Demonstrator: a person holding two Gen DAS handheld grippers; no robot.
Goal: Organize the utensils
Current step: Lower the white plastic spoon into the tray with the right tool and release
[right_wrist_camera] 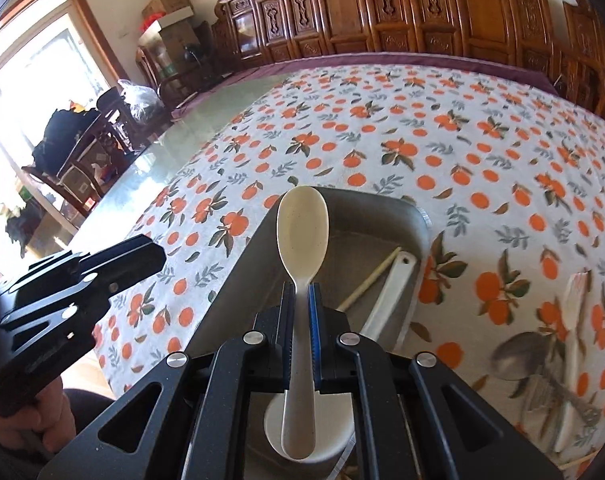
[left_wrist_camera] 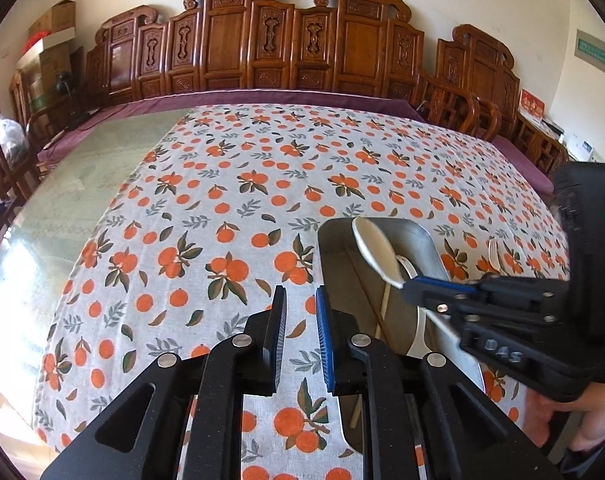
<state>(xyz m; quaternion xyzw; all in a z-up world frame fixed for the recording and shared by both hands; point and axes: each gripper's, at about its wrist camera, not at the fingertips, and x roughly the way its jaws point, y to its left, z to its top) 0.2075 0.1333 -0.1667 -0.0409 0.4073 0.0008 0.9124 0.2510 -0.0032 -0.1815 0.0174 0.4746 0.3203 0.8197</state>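
My right gripper (right_wrist_camera: 301,292) is shut on a cream plastic spoon (right_wrist_camera: 302,232) and holds it over a grey metal tray (right_wrist_camera: 382,210); the spoon also shows in the left wrist view (left_wrist_camera: 376,250), above the tray (left_wrist_camera: 418,236). In the tray lie a white ceramic spoon (right_wrist_camera: 386,300) and a wooden chopstick (right_wrist_camera: 368,280). My left gripper (left_wrist_camera: 301,322) is open and empty over the tablecloth, just left of the tray. A metal spoon (right_wrist_camera: 518,356), a metal fork (right_wrist_camera: 542,392) and a white fork (right_wrist_camera: 574,300) lie on the cloth right of the tray.
The table carries an orange-print cloth (left_wrist_camera: 242,200) with bare glass (left_wrist_camera: 102,168) to the left. Carved wooden chairs (left_wrist_camera: 262,44) line the far side. The white fork shows in the left wrist view (left_wrist_camera: 493,254) beyond my right gripper's body (left_wrist_camera: 542,300).
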